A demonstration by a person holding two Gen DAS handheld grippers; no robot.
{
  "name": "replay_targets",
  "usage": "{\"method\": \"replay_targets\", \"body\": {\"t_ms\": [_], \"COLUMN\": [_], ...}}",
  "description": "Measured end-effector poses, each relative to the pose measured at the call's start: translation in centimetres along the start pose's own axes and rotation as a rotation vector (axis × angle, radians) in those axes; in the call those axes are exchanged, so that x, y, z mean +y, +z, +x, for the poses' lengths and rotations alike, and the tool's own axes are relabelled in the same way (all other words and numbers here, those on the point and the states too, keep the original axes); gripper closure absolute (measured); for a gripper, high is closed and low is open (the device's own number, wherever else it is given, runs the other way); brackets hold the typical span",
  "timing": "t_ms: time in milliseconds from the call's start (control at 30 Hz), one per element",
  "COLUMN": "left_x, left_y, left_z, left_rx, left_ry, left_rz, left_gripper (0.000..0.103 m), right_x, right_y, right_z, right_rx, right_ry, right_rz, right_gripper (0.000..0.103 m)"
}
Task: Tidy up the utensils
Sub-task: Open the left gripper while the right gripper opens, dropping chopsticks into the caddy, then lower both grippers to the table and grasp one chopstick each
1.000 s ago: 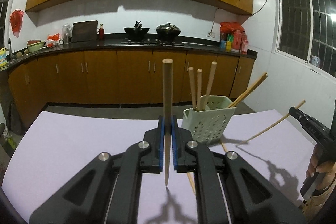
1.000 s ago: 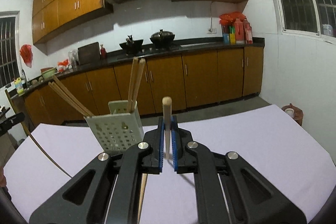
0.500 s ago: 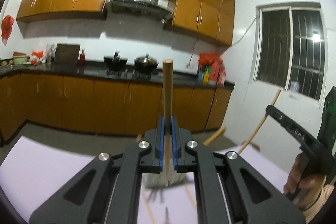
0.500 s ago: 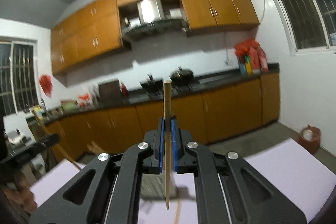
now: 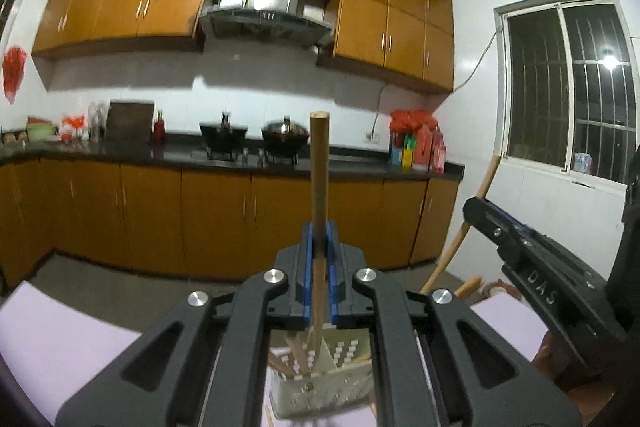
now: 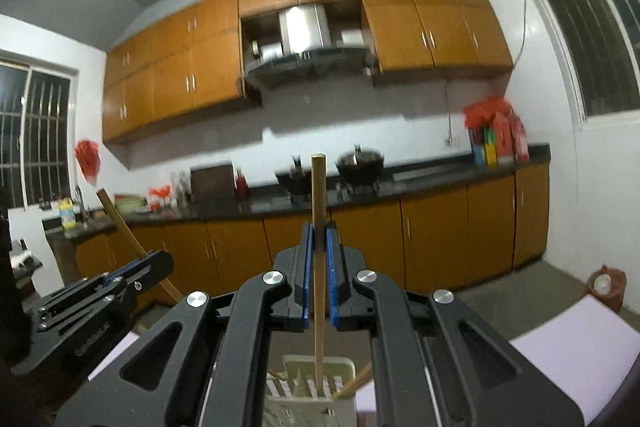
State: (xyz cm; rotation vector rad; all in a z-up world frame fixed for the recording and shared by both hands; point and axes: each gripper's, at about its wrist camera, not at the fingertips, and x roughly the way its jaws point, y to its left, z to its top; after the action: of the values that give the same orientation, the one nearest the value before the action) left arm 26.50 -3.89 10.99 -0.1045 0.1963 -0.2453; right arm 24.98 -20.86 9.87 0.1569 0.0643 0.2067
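Orange-brown kitchen cabinets [image 5: 248, 211] fill the back of both views, with a dark countertop [image 5: 224, 157] carrying two black pots [image 5: 286, 139], a steel range hood [image 5: 272, 11] above them, and a barred window [image 5: 568, 87] at the right of the frame. Low in front of you lies the bench [image 5: 60, 339], covered in pale lilac, and on it stands a pale perforated utensil holder [image 5: 320, 383], seen at the bottom centre of each view, partly hidden behind the black arms of the tool. Your left gripper [image 5: 319, 247] has its blue-padded jaws closed on a wooden chopstick [image 5: 319, 179], which stands upright in the centre of the left view, its blunt end up and its thin end reaching down over the holder's opening. Your right gripper [image 6: 319, 251] likewise has its jaws clamped on a second chopstick [image 6: 318, 211], upright in the centre of the right view, with its lower tip at or just inside the holder's [image 6: 316, 391] rim; you cannot tell whether it touches anything. More chopsticks [image 5: 296, 351] already lean inside the holder. In the left view your right gripper [image 5: 480, 205] shows at the right edge, its stick slanting. In the right view your left gripper [image 6: 160, 263] appears at the lower left.
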Motion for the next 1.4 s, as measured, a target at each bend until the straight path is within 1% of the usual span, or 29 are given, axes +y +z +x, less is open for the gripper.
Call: {"method": "replay_targets", "body": {"t_ms": [100, 167, 200, 233, 300, 367, 433, 467, 567, 633, 667, 700, 733, 767, 800, 867, 900, 933, 1033, 1100, 1167, 1200, 1233, 1333, 1400], "left_x": [1.0, 1.5, 1.8, 1.9, 2.1, 2.5, 2.9, 3.1, 3.9, 4.8, 5.1, 5.5, 5.7, 6.0, 6.0, 6.0, 5.9, 5.6, 4.8, 4.6, 4.3, 4.1, 3.9, 3.4, 2.9], "left_y": [-0.8, -0.7, -0.6, -0.5, -0.1, 0.3, 0.5, 0.4, -1.1, -3.4, -4.6, -6.6, -7.8, -9.4, -11.6, -14.6, -15.5, -17.0, -19.5, -20.5, -20.9, -21.1, -21.3, -21.7, -22.1], "left_z": [0.2, 0.1, -0.1, -0.4, -1.3, -2.7, -4.5, -5.4, -8.2, -9.5, -9.7, -9.7, -9.5, -9.1, -8.4, -7.5, -7.1, -6.7, -6.0, -5.7, -5.7, -5.6, -5.7, -5.5, -5.1], "left_rx": [0.023, 0.027, 0.026, 0.021, 0.011, -0.003, -0.015, -0.016, 0.011, 0.058, 0.087, 0.142, 0.183, 0.238, 0.317, 0.423, 0.453, 0.498, 0.57, 0.591, 0.606, 0.612, 0.618, 0.639, 0.658], "left_ry": [-0.004, -0.002, -0.001, -0.003, -0.005, -0.005, 0.01, 0.02, 0.068, 0.11, 0.131, 0.152, 0.157, 0.163, 0.16, 0.132, 0.123, 0.106, 0.085, 0.085, 0.088, 0.087, 0.087, 0.087, 0.091], "left_rz": [-0.025, -0.039, -0.045, -0.051, -0.062, -0.076, -0.087, -0.089, -0.088, -0.086, -0.081, -0.072, -0.07, -0.067, -0.066, -0.086, -0.093, -0.104, -0.119, -0.117, -0.108, -0.105, -0.099, -0.081, -0.063], "left_gripper": [0.093, 0.086, 0.084, 0.083, 0.08, 0.075, 0.071, 0.07, 0.067, 0.065, 0.065, 0.065, 0.065, 0.065, 0.065, 0.066, 0.066, 0.066, 0.066, 0.066, 0.066, 0.066, 0.066, 0.066, 0.068], "right_x": [0.0, 0.2, 0.3, 0.3, 0.1, -0.1, -0.8, -1.2, -2.7, -3.5, -3.9, -4.3, -4.4, -4.6, -4.5, -4.0, -3.5, -3.1, -1.9, -1.7, -1.4, -1.4, -1.9, -3.9, -4.8], "right_y": [-0.5, -0.3, -0.2, 0.2, 0.9, 1.6, 1.9, 1.7, -0.3, -2.9, -4.4, -6.7, -8.2, -10.6, -12.5, -15.6, -17.1, -18.0, -20.1, -20.8, -21.2, -21.2, -21.2, -21.1, -21.0], "right_z": [-0.3, -0.7, -0.9, -1.4, -2.6, -3.9, -5.6, -6.6, -8.6, -8.8, -8.6, -8.1, -7.7, -7.0, -6.5, -5.6, -5.1, -4.7, -3.8, -3.4, -3.0, -2.8, -2.8, -3.2, -3.4], "right_rx": [0.024, 0.028, 0.027, 0.023, 0.013, 0.003, -0.001, 0.003, 0.071, 0.164, 0.223, 0.304, 0.363, 0.452, 0.521, 0.626, 0.675, 0.704, 0.765, 0.783, 0.786, 0.79, 0.785, 0.771, 0.767], "right_ry": [0.001, 0.002, 0.001, 0.0, -0.008, -0.018, -0.037, -0.053, -0.095, -0.118, -0.124, -0.124, -0.123, -0.104, -0.079, -0.043, -0.022, -0.011, -0.005, -0.015, -0.034, -0.056, -0.077, -0.123, -0.139], "right_rz": [0.001, 0.001, 0.002, 0.002, 0.003, 0.008, 0.01, 0.01, 0.022, 0.019, 0.015, 0.013, 0.014, 0.023, 0.036, 0.044, 0.041, 0.035, 0.003, -0.01, -0.022, -0.032, -0.032, 0.03, 0.048], "right_gripper": [0.094, 0.084, 0.076, 0.072, 0.072, 0.071, 0.067, 0.066, 0.066, 0.066, 0.066, 0.066, 0.066, 0.066, 0.066, 0.069, 0.071, 0.074, 0.074, 0.074, 0.081, 0.094, 0.095, 0.095, 0.095]}}
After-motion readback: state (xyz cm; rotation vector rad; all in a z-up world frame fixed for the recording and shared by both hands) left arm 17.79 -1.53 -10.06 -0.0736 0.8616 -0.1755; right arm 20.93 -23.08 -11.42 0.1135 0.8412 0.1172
